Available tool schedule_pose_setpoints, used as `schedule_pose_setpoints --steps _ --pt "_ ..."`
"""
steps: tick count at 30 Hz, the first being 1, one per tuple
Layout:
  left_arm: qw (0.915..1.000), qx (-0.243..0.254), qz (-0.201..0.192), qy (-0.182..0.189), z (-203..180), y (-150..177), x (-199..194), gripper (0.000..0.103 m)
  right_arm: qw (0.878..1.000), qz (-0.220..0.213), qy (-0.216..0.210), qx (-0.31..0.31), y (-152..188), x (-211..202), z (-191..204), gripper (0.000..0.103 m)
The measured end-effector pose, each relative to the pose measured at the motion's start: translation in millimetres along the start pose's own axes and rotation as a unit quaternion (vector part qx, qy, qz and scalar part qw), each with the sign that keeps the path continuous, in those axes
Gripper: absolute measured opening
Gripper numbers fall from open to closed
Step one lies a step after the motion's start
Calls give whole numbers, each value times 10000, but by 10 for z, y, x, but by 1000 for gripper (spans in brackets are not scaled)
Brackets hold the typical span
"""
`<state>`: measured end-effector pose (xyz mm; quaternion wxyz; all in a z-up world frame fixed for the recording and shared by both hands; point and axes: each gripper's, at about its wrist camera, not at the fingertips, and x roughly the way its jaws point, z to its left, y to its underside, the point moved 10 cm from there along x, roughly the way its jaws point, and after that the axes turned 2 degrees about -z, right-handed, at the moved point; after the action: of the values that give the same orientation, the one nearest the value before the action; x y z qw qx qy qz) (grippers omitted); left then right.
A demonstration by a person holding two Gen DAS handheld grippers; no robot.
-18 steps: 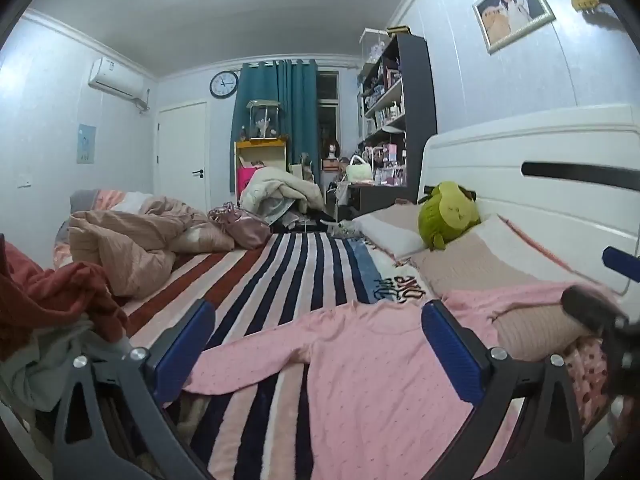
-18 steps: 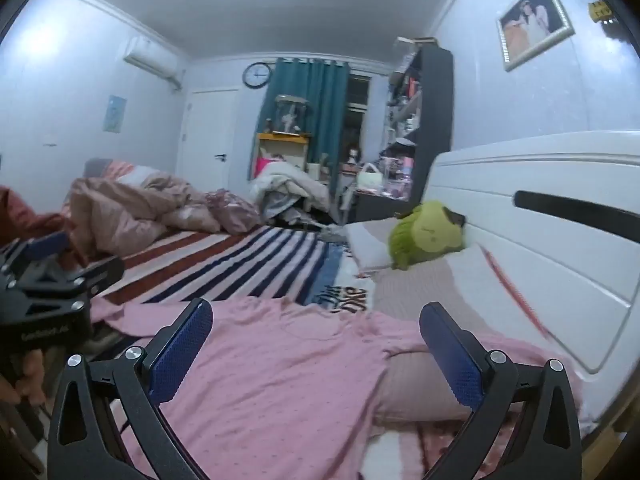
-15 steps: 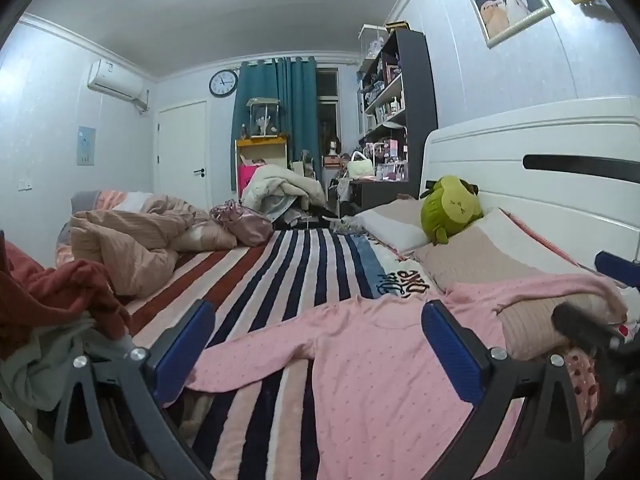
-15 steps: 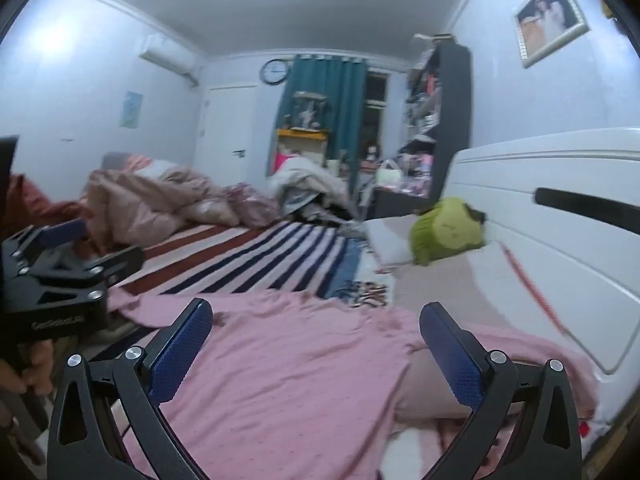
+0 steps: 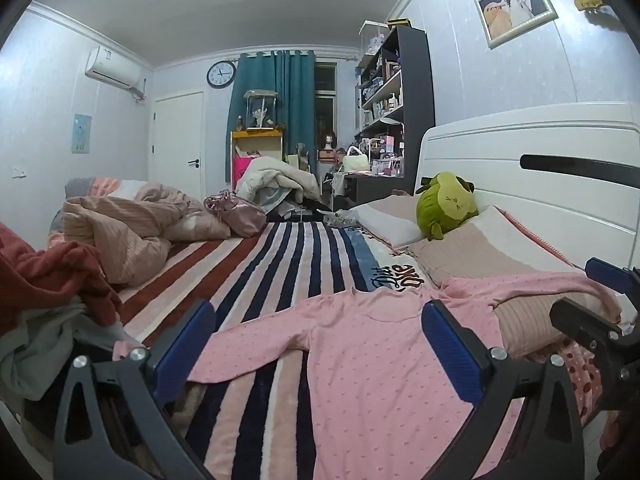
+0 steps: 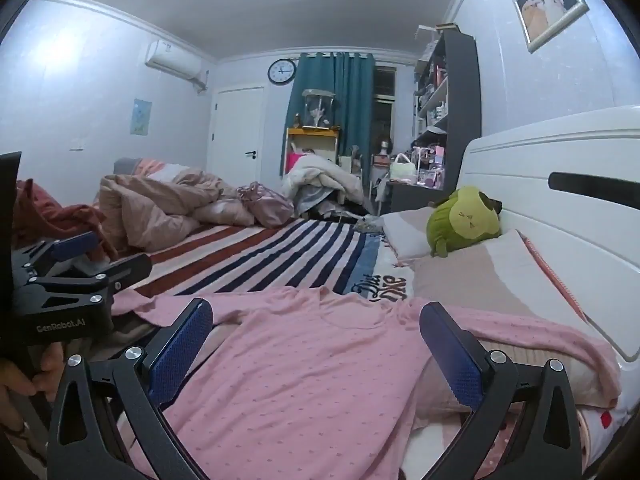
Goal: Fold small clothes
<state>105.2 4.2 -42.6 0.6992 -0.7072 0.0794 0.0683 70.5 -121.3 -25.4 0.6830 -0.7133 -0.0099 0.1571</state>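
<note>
Folding not yet begun: pink long-sleeved top is lying spread flat on the striped bed, one sleeve draping over a pillow by the headboard

Both tools are hovering above the near hem, the left hand-held gripper and the right hand-held gripper each standing wide apart with nothing between the pads; the opening move is probably calling for each to be lowering onto a sleeve or hem edge and pinching the thin fabric alone, not the blanket under it. Counting: one pink top, two grippers, two pillows, one green plush toy, one heap of other clothes waiting at the left
</note>
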Motion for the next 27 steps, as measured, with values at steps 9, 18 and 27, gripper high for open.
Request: schedule_pose_setpoints --steps 9,18,27 --pt "10000 5 5 36 11 52 -4 102 9998 -155 62 84 -55 -76 -66 103" --pt "9999 27 88 -80 101 94 -5 102 9998 -150 10 108 -40 -47 -15 103" --pt "9998 77 149 -119 131 123 5 102 9997 -237 -86 17 -70 -78 71 103"
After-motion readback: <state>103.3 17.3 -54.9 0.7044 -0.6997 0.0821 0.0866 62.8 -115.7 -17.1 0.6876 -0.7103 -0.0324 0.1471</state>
